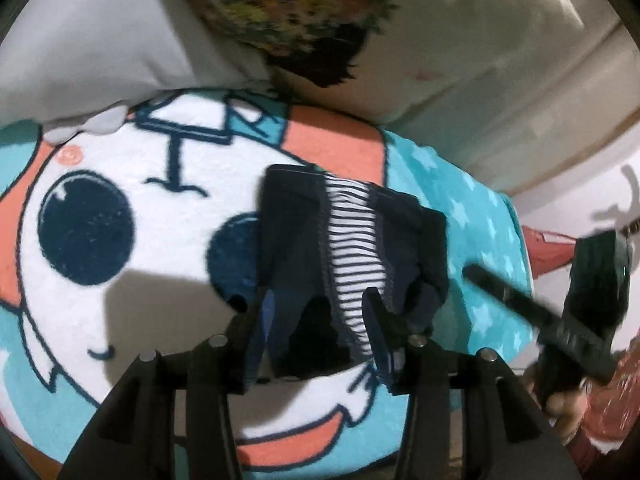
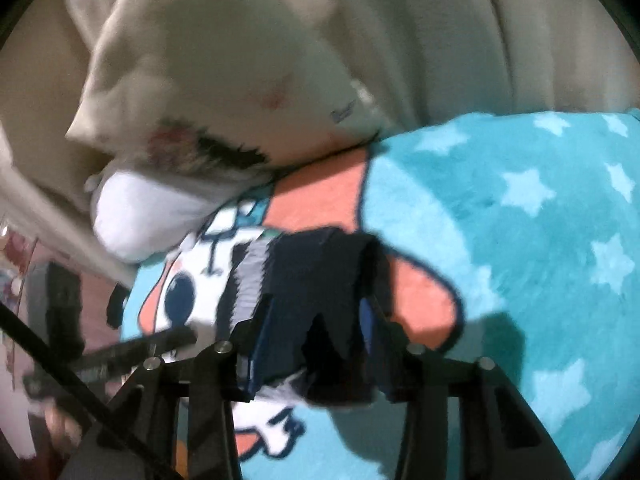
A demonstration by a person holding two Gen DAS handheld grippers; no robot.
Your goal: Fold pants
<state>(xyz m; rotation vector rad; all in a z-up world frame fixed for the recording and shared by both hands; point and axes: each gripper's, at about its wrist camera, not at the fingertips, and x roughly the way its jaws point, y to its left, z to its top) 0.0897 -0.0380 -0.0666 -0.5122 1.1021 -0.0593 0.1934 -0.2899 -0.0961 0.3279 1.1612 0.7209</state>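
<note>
pants: small navy pair (image 1: 352,240) with a striped lining showing down the middle, sitting center frame in the left wrist view. The far part rests on the blanket, the near edge is picked up off it.

left gripper: (image 1: 316,332) fingers look closed down on the near edge of the pants, one finger each side of a bunch of navy and striped cloth, low center of its own view.

right gripper: (image 2: 316,340) same deal, fingers pinching a dark wad of the pants at low center of its view. It also shows at the right edge of the left wrist view, so the two are close beside each other.

blanket: fleece cartoon-face throw (image 1: 120,184) in teal, coral and white with stars on the right part. It's the surface everything lies on, looks like a bed or couch.

pillows: a pale one (image 2: 224,92) at the upper left of the right wrist view, and a printed one (image 1: 304,12) at the top of the left wrist view. Both well clear of the pants.

step: my read is mid-fold, both grippers carrying one end of the pants over toward the other end.

next move: probably keep both corners level, lay the lifted edge down lined up with the far edge, then let go. Uneven height would skew the fold.

blur: right wrist view is smeared, so the exact grip there is a bit of a guess.
</note>
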